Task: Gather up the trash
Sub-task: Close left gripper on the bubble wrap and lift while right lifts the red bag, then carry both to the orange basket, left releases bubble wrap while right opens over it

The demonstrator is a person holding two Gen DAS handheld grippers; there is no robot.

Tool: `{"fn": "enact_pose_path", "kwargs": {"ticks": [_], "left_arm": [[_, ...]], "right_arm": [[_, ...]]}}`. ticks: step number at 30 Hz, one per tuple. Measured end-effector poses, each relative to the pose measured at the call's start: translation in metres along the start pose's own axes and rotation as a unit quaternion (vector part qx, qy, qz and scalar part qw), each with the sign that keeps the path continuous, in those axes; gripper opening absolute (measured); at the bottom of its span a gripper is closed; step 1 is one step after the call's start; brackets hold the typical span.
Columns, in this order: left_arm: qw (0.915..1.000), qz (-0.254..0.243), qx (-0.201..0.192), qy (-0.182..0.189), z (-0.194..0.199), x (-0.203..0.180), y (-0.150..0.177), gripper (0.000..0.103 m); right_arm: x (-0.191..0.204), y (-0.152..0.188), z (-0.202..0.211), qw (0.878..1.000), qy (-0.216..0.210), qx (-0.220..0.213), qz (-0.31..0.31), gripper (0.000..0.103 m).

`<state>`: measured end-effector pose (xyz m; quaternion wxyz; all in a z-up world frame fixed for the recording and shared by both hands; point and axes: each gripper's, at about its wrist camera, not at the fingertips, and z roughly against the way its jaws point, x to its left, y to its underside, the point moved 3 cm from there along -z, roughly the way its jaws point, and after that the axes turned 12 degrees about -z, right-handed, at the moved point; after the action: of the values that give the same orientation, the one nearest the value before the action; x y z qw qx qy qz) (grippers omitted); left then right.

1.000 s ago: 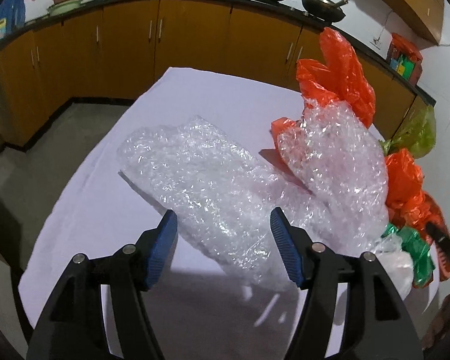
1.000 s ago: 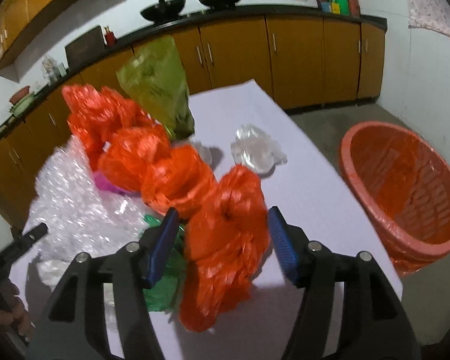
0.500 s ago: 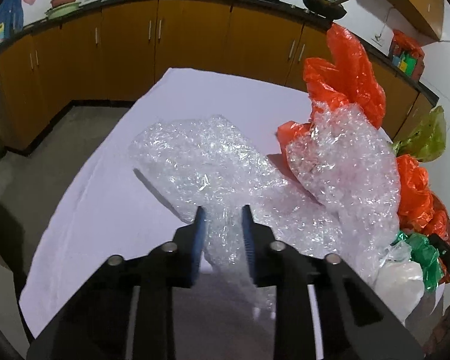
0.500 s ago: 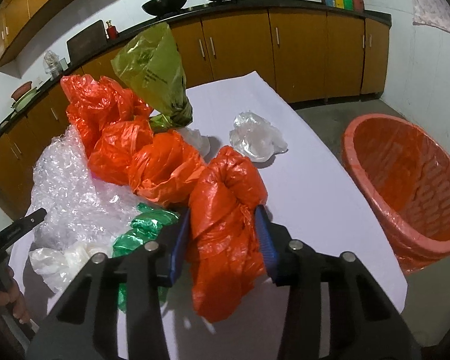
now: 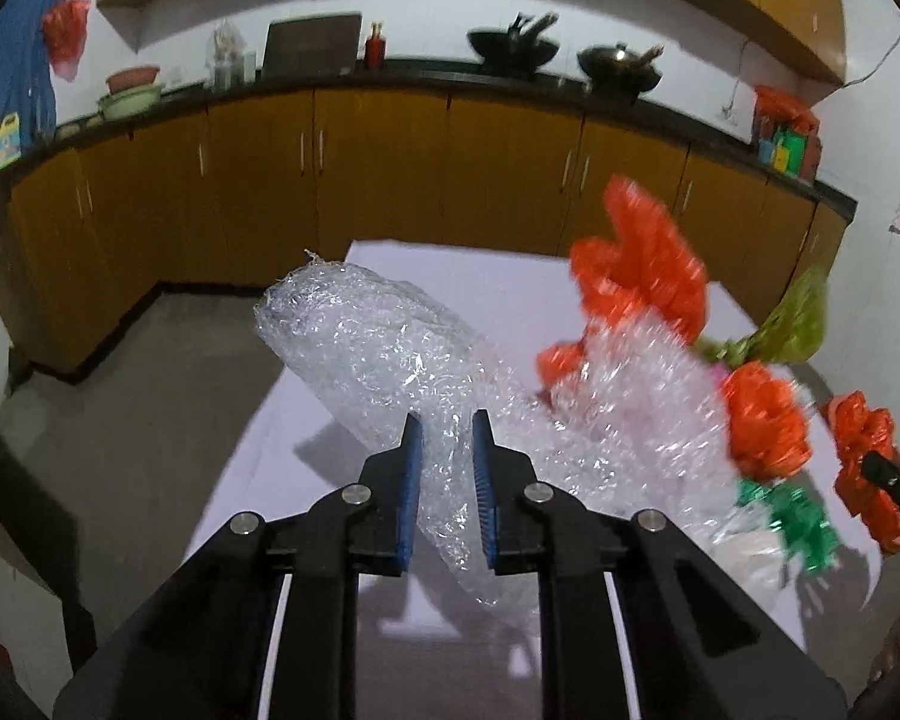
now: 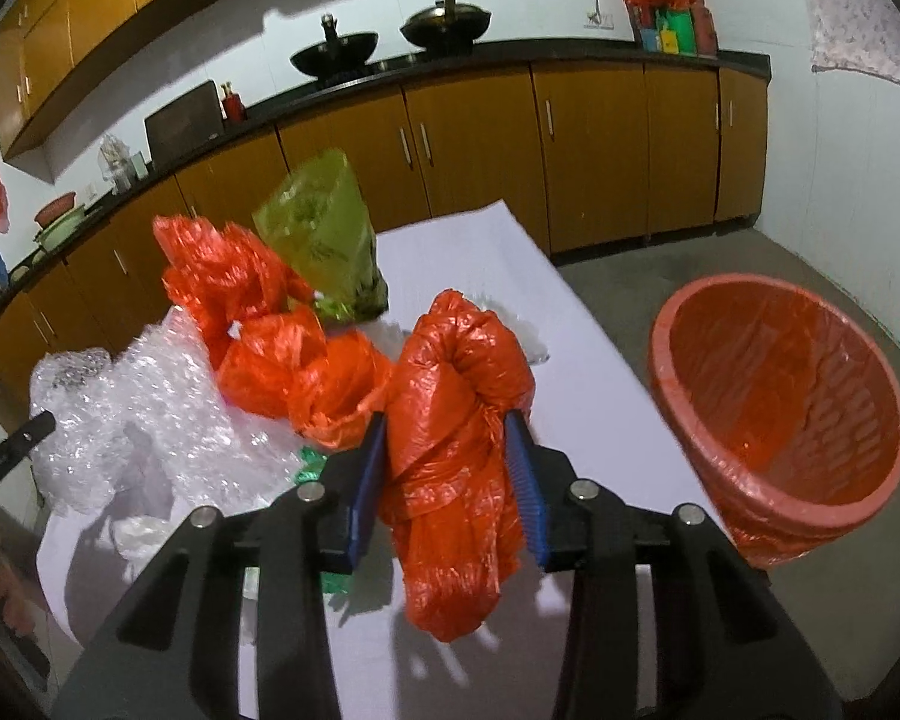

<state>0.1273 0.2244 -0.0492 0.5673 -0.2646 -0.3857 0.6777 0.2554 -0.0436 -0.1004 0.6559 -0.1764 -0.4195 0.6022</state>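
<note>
A long roll of clear bubble wrap (image 5: 366,348) hangs lifted off the white-covered table (image 5: 450,276). It is pinched between the blue pads of my left gripper (image 5: 447,420), whose jaws are still closing on it. My right gripper (image 6: 445,420) is shut on a crumpled orange plastic bag (image 6: 456,372), held a little above the table. An orange basket (image 6: 744,283) lined with an orange bag stands on the floor to the right of the table. It looks empty.
More trash lies piled on the table: another bubble wrap piece (image 5: 636,408), orange bags (image 6: 234,276), a yellow-green bag (image 6: 318,228), a small green bag (image 5: 798,510) and a clear bag (image 6: 522,336). Wooden cabinets (image 5: 390,168) run along the walls behind.
Both grippers went from open to shut, the left on the bubble wrap and the right on the orange bag. Both then rose, lifting their loads off the table.
</note>
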Motion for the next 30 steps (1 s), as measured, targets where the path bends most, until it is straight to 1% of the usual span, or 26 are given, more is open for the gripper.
{"fn": "enact_pose_path", "kwargs": {"ticks": [5, 9, 13, 17, 21, 27, 30], "left_arm": [[0.9990, -0.018, -0.039, 0.017, 0.027, -0.019, -0.027, 0.016], [0.9964, -0.031, -0.066, 0.044, 0.044, -0.039, -0.046, 0.015], [0.9921, -0.048, -0.091, 0.072, 0.059, -0.065, -0.061, 0.015], [0.9877, -0.061, -0.111, 0.092, 0.068, -0.090, -0.073, 0.015], [0.9855, -0.074, -0.126, 0.086, 0.068, -0.109, -0.082, 0.015], [0.9850, -0.063, -0.138, 0.082, 0.069, -0.114, -0.094, 0.015], [0.9828, -0.069, -0.147, 0.088, 0.072, -0.120, -0.101, 0.015]], "right_arm": [[-0.001, -0.008, 0.016, 1.000, -0.004, -0.017, -0.001, 0.039], [-0.010, -0.015, 0.027, 1.000, -0.002, -0.028, -0.005, 0.039], [-0.020, -0.022, 0.038, 0.999, 0.005, -0.040, -0.011, 0.039], [-0.033, -0.026, 0.047, 0.998, 0.015, -0.050, -0.021, 0.039], [-0.053, -0.031, 0.053, 0.997, 0.027, -0.055, -0.037, 0.039], [-0.073, -0.030, 0.055, 0.996, 0.040, -0.058, -0.048, 0.039], [-0.081, -0.034, 0.055, 0.996, 0.045, -0.060, -0.053, 0.039]]}}
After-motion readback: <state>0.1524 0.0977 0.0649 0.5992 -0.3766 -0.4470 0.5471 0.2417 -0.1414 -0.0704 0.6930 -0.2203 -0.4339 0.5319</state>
